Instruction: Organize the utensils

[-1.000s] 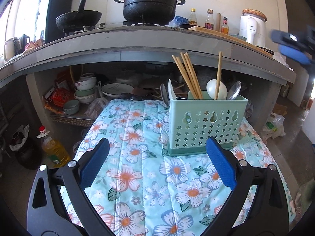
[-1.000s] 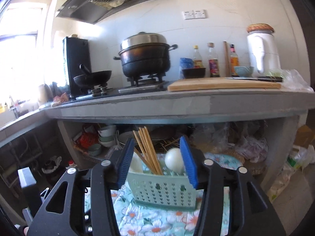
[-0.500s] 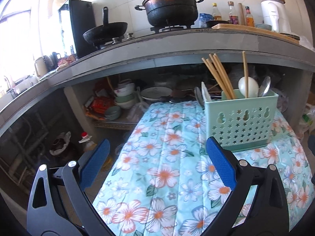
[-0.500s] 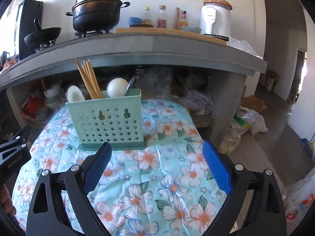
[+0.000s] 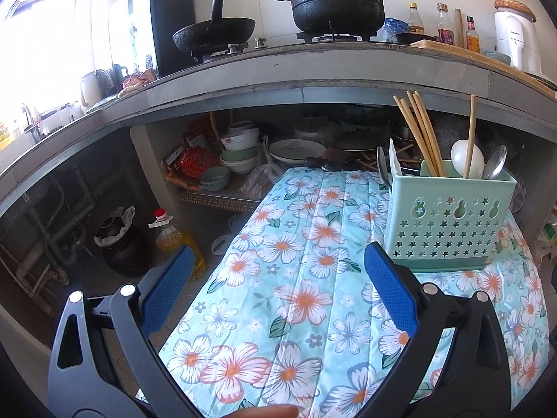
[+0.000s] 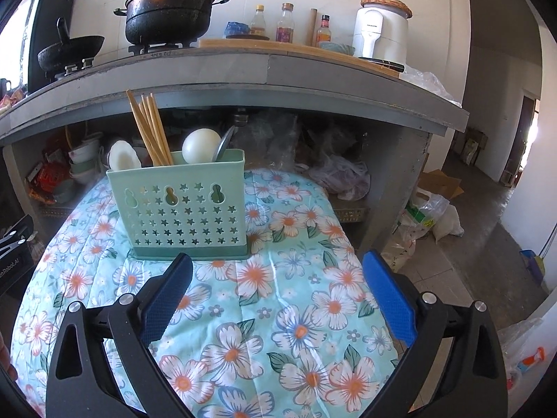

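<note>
2 grippers hover over a quilted floral tablecloth (image 6: 278, 331): the left gripper (image 5: 278, 299) gapes wide and empty, while the right gripper (image 6: 276, 299) has just been opening, nothing between its blue textured pads. Beyond stands a star-perforated green plastic utensil holder (image 6: 184, 205) with wooden chopsticks (image 6: 149, 129) and spoons.

Both wrist views look forward and slightly down past their fingers (image 5: 167, 292) over the floral cloth (image 5: 296, 278) — sharing the green caddy (image 6: 181, 205), near, and worktop (image 6: 243, 73) beyond.
</note>
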A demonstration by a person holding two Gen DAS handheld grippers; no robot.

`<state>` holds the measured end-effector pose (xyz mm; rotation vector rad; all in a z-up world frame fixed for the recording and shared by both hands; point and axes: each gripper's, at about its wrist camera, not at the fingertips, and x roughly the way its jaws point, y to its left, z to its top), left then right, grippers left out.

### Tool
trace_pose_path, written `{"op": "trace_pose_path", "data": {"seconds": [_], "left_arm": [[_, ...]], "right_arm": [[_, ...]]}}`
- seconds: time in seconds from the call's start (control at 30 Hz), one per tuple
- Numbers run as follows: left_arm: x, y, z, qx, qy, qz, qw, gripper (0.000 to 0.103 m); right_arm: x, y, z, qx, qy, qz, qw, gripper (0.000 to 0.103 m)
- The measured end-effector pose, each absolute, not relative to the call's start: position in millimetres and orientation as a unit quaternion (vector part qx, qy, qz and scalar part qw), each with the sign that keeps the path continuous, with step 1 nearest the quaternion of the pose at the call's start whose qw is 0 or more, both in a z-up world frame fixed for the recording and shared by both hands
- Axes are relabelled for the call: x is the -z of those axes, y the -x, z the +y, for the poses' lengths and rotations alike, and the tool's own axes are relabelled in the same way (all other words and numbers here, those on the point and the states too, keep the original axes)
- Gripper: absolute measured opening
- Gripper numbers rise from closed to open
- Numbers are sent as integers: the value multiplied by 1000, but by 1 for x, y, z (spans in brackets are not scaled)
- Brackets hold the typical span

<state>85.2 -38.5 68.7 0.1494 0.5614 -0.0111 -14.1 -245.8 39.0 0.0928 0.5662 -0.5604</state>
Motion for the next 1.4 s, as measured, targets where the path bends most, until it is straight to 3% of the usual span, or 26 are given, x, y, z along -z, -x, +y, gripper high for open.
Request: {"op": "trace_pose_path", "data": {"seconds": [1.4], "left_arm": [[-66,-91,-31,5,-64,298,953,94]], "right_arm": [[-44,12,-237,265,-40,275,923,95]]}}
